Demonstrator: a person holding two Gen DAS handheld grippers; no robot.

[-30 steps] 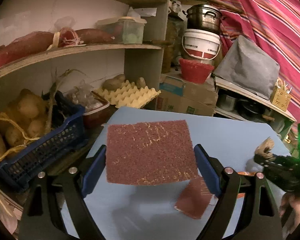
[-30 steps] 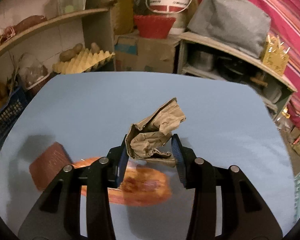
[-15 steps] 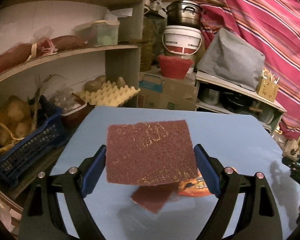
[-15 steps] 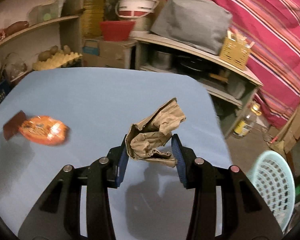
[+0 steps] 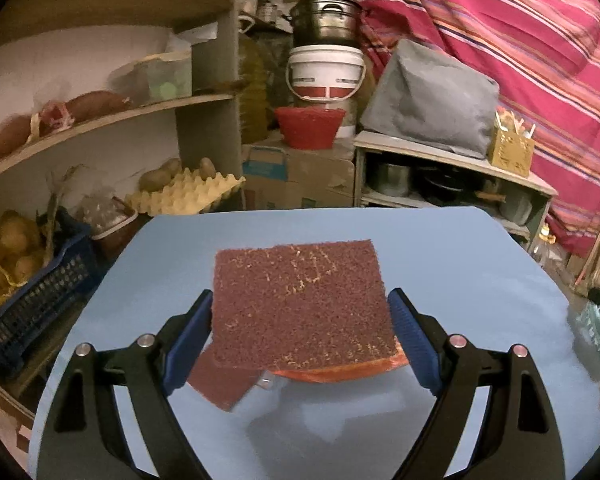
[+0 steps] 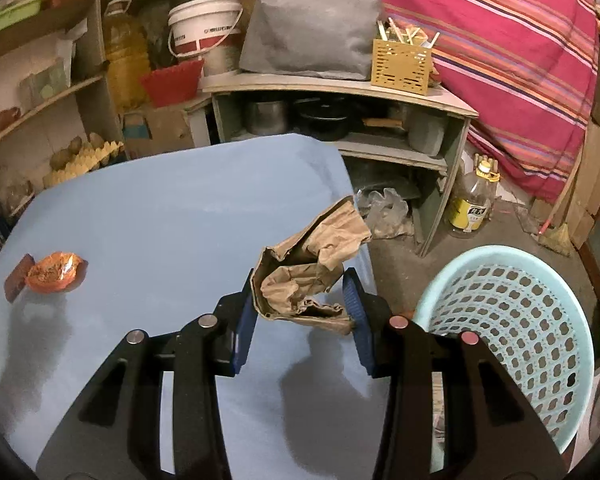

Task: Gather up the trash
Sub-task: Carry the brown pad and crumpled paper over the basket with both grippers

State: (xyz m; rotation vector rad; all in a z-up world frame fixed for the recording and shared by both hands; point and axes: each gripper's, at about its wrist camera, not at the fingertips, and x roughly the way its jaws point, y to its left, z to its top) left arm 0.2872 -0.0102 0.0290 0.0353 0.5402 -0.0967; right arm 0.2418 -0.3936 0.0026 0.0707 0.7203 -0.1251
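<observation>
My left gripper (image 5: pixel 300 320) is shut on a flat reddish-brown scouring pad (image 5: pixel 300 304), held above the blue table (image 5: pixel 460 264). Under it lie a second brown pad (image 5: pixel 220 384) and an orange wrapper (image 5: pixel 340 372), mostly hidden. My right gripper (image 6: pixel 302 292) is shut on a crumpled brown paper (image 6: pixel 308 272) at the table's (image 6: pixel 160 208) right edge. The pale green perforated basket (image 6: pixel 520 312) stands on the floor just right of it. The orange wrapper (image 6: pixel 54 272) and the brown pad (image 6: pixel 18 282) show far left in the right wrist view.
Shelves with potatoes, a blue crate (image 5: pixel 32 304) and an egg tray (image 5: pixel 184 196) flank the table's left. Behind it stand cardboard boxes, a red bowl (image 5: pixel 310 126), a white bucket (image 6: pixel 204 28) and a low cupboard (image 6: pixel 340 120). A bottle (image 6: pixel 474 204) and a broom stand on the floor.
Both grippers have swung right with their loads. The basket has come into the right wrist view beside the gripper; the wrapper and the loose pad have slid left in both views.
</observation>
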